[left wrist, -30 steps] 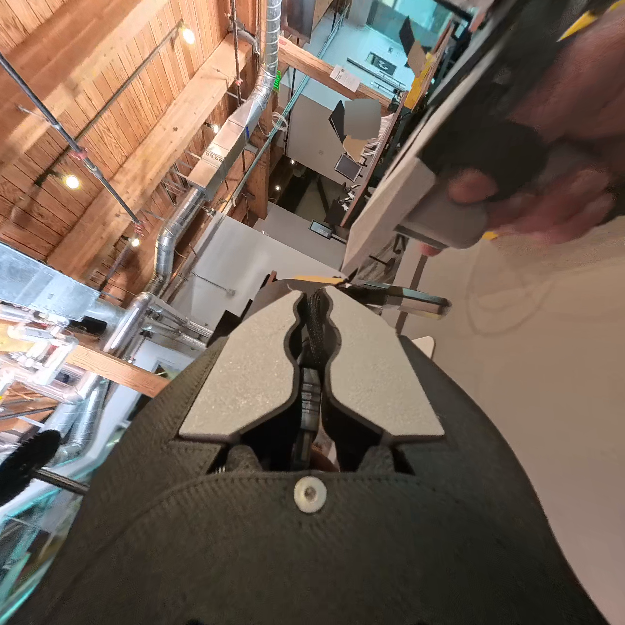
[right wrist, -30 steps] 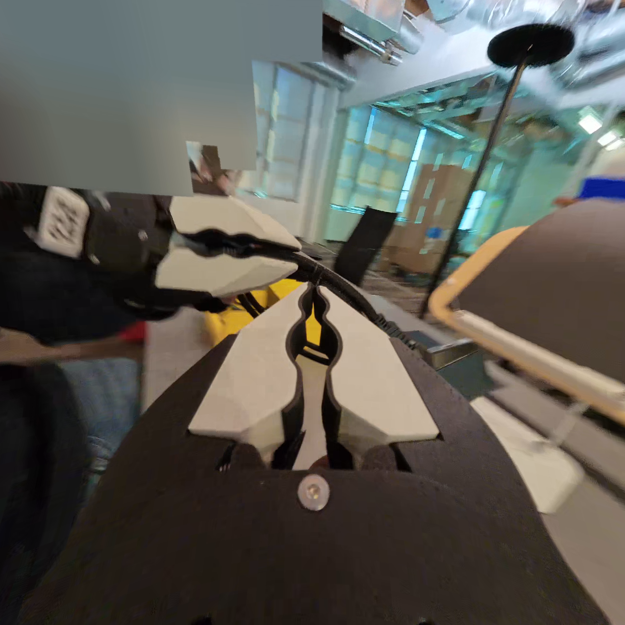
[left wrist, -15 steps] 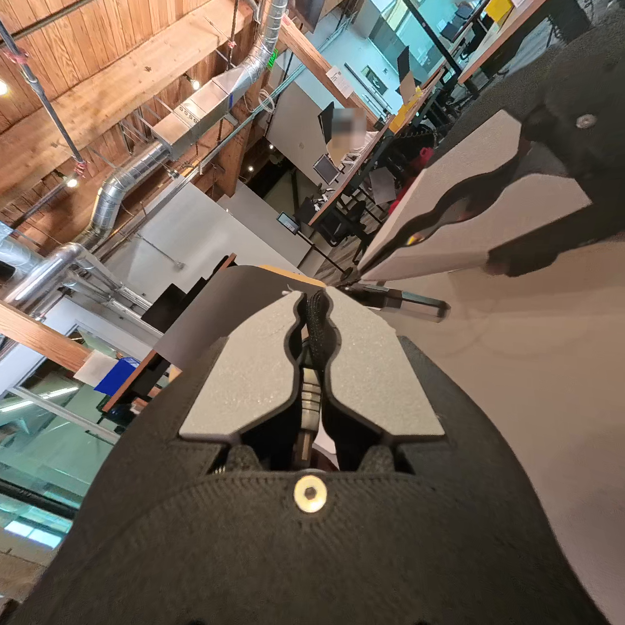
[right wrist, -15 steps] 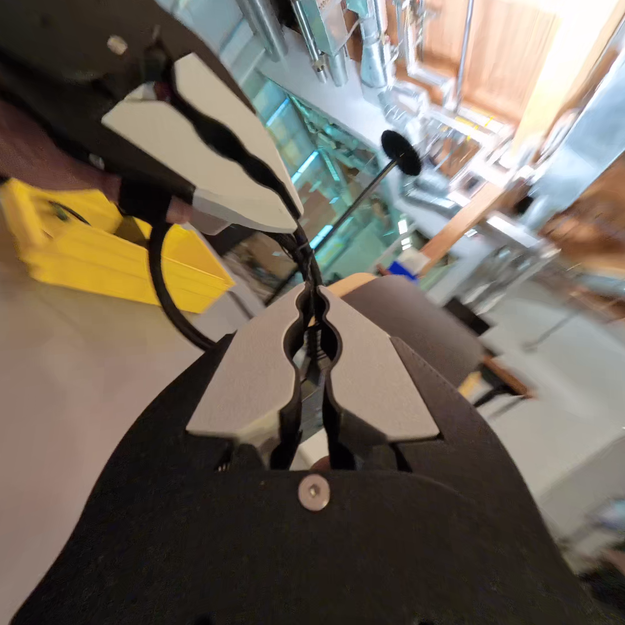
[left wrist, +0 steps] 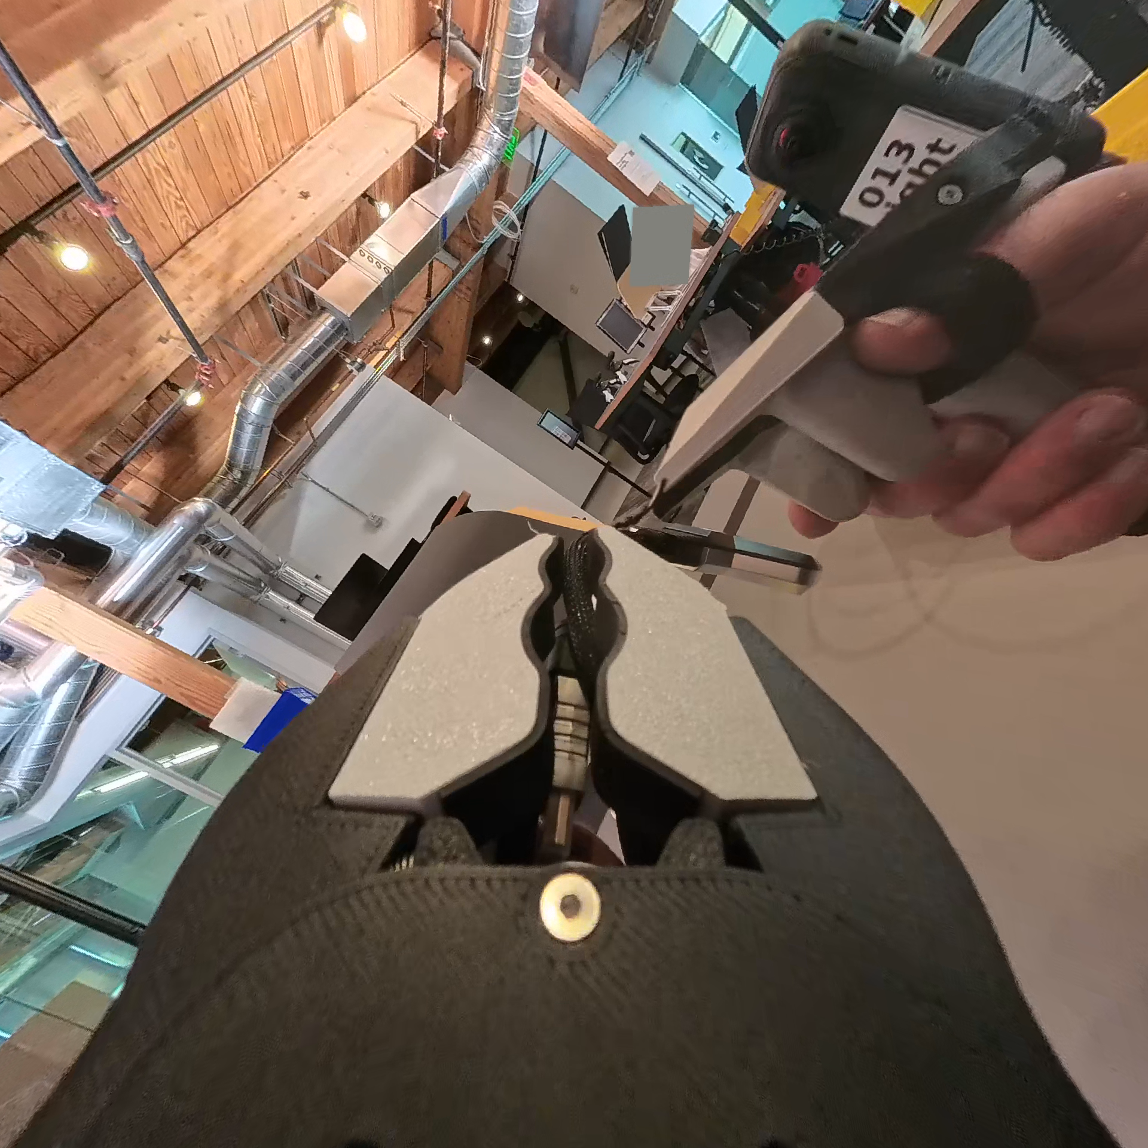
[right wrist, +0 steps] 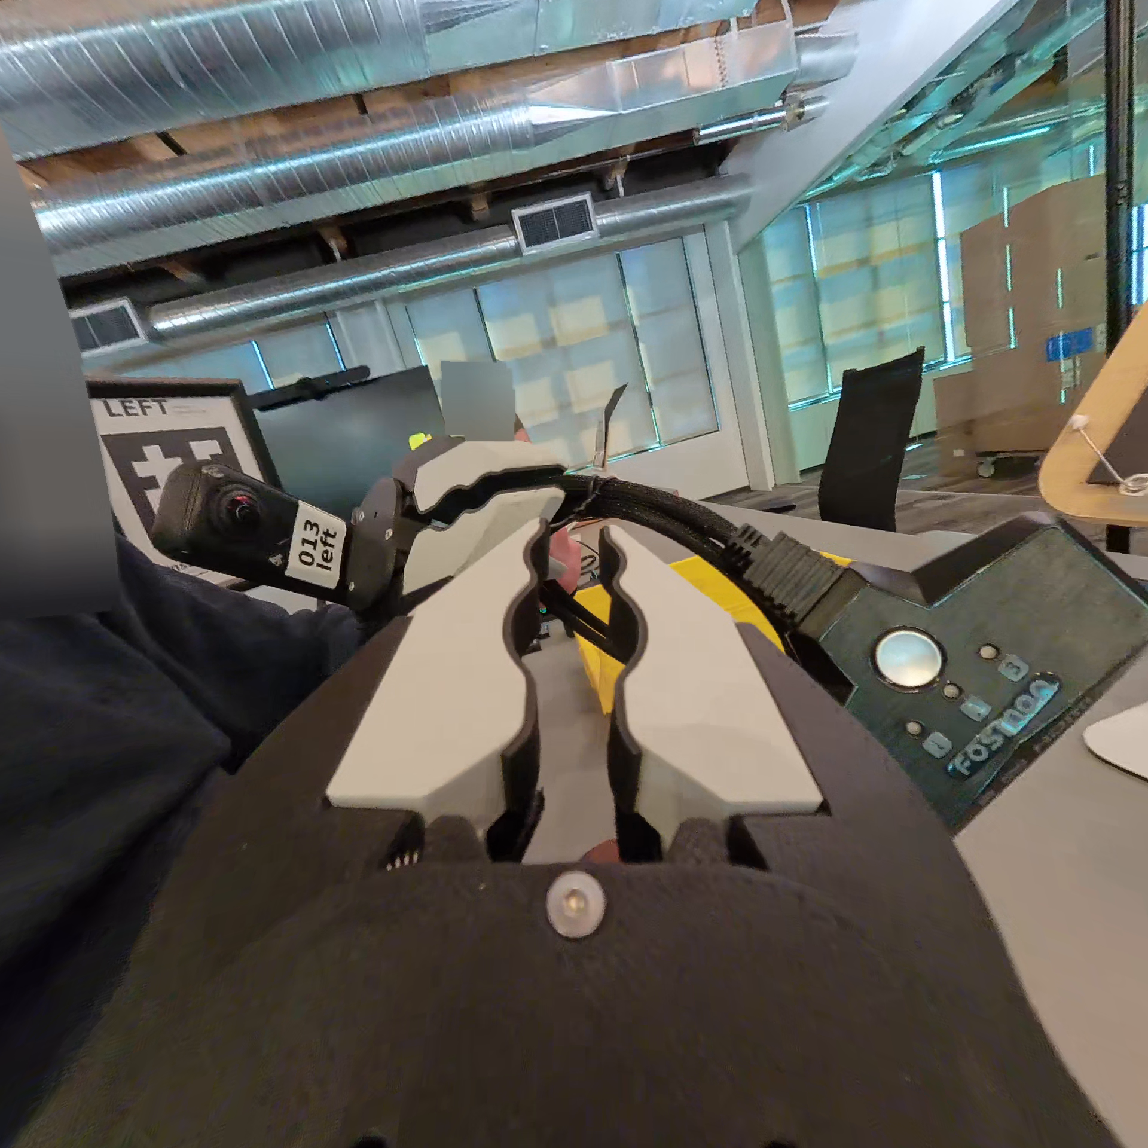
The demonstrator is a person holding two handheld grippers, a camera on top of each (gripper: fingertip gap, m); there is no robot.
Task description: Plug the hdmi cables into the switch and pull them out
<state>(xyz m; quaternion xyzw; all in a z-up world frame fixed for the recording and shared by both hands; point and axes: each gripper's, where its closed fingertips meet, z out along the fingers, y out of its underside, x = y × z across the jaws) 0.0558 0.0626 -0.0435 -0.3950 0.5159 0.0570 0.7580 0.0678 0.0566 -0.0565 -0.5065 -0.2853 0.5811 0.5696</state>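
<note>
A black box-shaped HDMI switch (right wrist: 969,677) lies just right of the right gripper (right wrist: 574,546), whose jaws stand apart, empty. One black braided HDMI cable (right wrist: 658,515) is plugged in; the left gripper (left wrist: 574,553) clamps it. Unplugging probably remains.

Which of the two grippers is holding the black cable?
The left gripper: it is shut tight on the braided black cable. The right gripper is open, with nothing inside it.
</note>
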